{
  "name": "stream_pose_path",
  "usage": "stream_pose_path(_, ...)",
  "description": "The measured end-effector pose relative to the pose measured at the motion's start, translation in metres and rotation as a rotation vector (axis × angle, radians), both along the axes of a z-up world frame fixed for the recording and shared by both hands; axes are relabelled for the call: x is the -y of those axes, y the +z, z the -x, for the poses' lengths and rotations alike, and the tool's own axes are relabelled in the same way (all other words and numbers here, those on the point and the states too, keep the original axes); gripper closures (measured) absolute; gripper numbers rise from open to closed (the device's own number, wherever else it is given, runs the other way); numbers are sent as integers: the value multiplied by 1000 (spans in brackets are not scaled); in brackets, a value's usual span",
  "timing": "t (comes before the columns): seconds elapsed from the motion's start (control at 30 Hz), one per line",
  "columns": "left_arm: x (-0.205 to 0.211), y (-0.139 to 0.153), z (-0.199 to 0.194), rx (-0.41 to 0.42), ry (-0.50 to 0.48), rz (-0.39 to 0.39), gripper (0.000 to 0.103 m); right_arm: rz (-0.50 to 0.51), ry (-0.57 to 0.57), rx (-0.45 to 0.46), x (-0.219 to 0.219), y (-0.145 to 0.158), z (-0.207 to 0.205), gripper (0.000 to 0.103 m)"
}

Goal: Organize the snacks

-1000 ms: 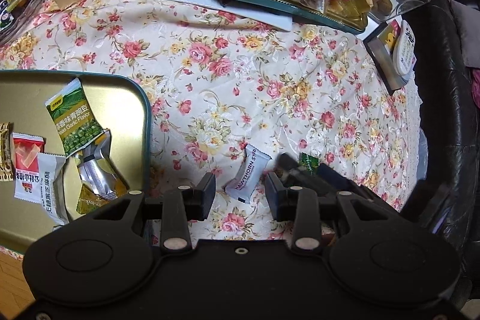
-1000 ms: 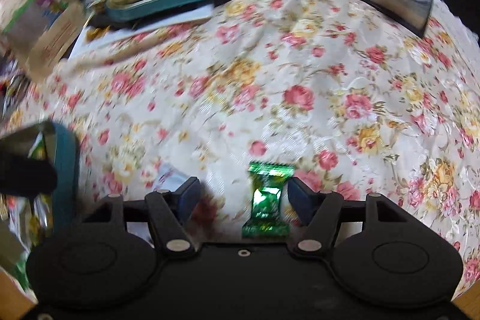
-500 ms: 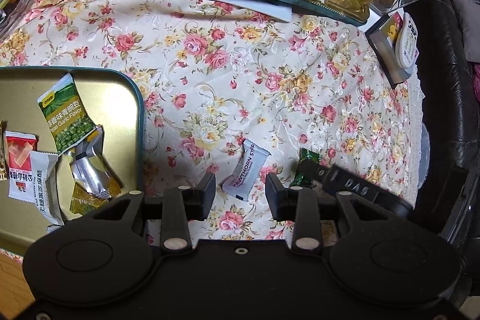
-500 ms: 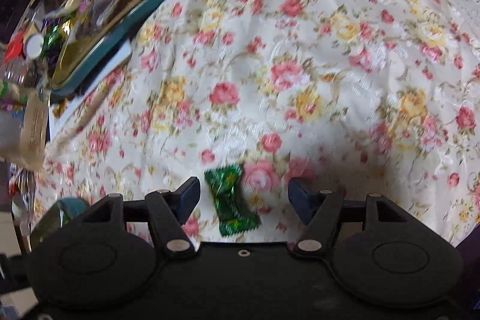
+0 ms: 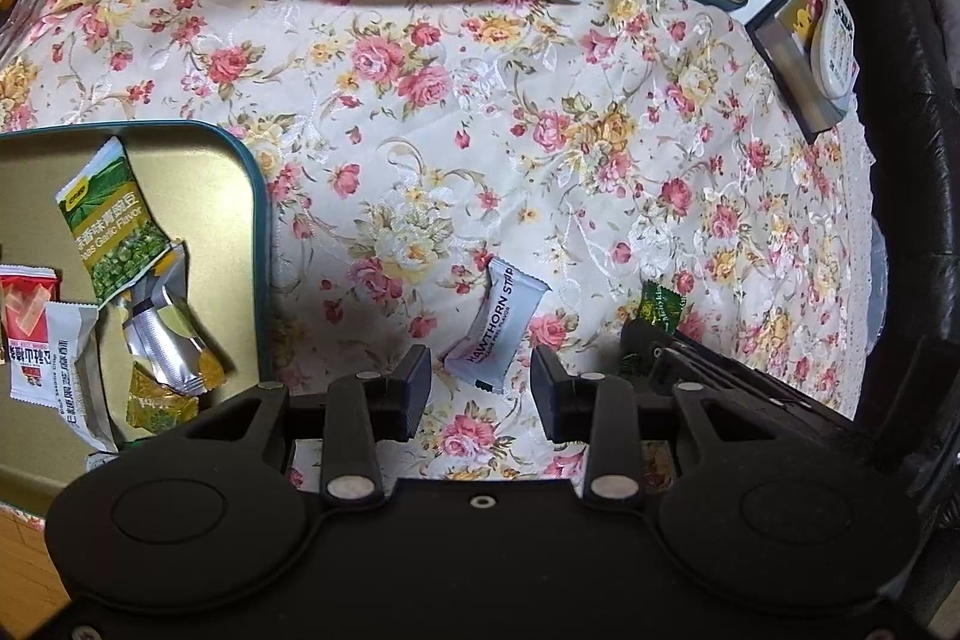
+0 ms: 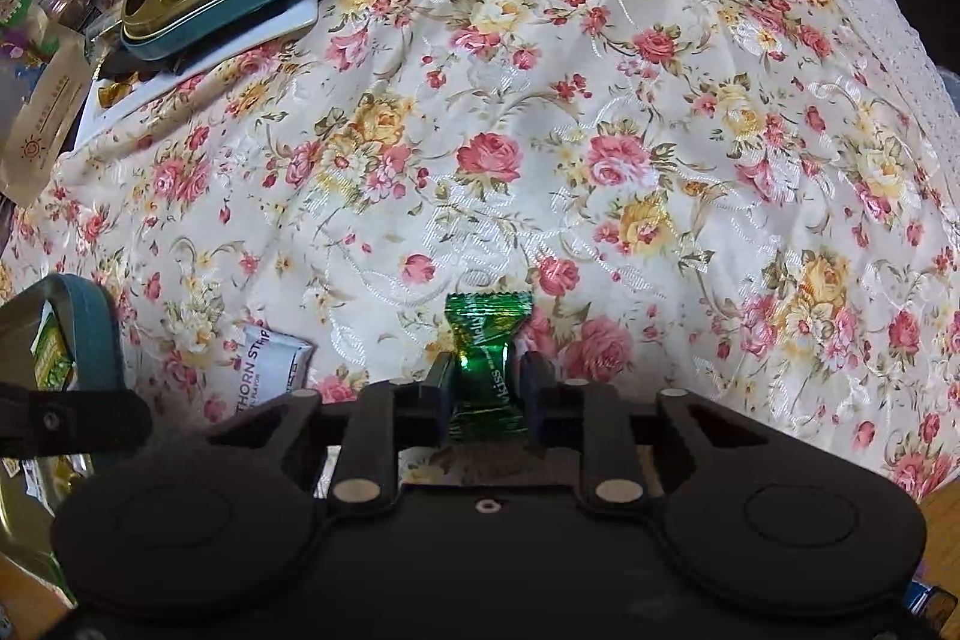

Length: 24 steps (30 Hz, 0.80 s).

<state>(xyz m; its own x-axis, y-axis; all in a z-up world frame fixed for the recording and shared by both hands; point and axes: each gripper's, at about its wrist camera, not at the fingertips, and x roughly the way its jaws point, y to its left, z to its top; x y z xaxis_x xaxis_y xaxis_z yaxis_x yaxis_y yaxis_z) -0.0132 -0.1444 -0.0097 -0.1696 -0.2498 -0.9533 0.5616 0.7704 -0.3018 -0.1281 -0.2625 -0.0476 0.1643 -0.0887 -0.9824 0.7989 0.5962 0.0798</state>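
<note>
Right tool [image 6: 485,388] pinches green candy [image 6: 485,370] at its waist, lower centre; left tool [image 5: 482,388], spread, straddles white hawthorn packet [image 5: 498,325] for pickup.

Left wrist view, steeply downward and close over the floral tablecloth [image 5: 480,112], right wrist view likewise from just beside, both sharing the white hawthorn strip packet [image 5: 501,325], green candy [image 6: 486,358], teal-rimmed tray [image 5: 258,220]

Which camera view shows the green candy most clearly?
The right wrist view: the green candy sits centred, pinched in the right gripper. The left wrist view shows only its top end beyond the right gripper's fingers.
</note>
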Motion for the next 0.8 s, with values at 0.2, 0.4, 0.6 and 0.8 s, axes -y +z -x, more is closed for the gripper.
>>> stream_pose_path(0.2,19,-7,18,38,-76,-12,58,-57,-88,47,15,9,18,83)
stream_pose_path(0.4,36,-23,31,118,-131,-72,58,-34,-91,48,23,16,24,82)
stream_pose_path(0.6,45,-35,31,147,-120,-92,58,-33,-83,14,23,7,28,82)
stream_pose_path(0.8,53,-49,37,136,-134,-132,59,-11,-69,9,19,6,26,80)
